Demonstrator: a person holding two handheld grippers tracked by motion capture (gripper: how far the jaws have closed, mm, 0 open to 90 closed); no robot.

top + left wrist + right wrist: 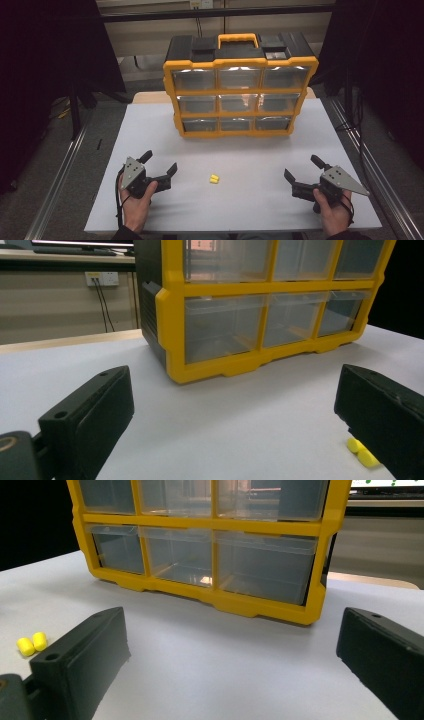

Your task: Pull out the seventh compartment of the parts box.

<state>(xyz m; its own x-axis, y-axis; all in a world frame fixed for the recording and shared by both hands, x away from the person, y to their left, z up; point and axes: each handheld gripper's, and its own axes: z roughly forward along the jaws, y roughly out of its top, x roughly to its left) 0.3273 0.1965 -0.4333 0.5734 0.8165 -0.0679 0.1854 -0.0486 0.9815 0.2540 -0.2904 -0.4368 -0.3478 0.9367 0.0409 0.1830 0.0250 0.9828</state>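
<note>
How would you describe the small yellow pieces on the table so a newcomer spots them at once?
Start at the yellow-and-black drawer organiser standing at the far side of the white table. Come toward the person: two small yellow earplug-like pieces lie side by side between the two open grippers, the only loose items on the tabletop.

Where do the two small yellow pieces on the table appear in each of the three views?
High view: the yellow pieces lie at lower centre, between the two grippers.
Left gripper view: bottom right, beside the right-hand jaw.
Right gripper view: lower left, left of the left-hand jaw.
Shared landmark: the yellow drawer organizer behind them.
</note>
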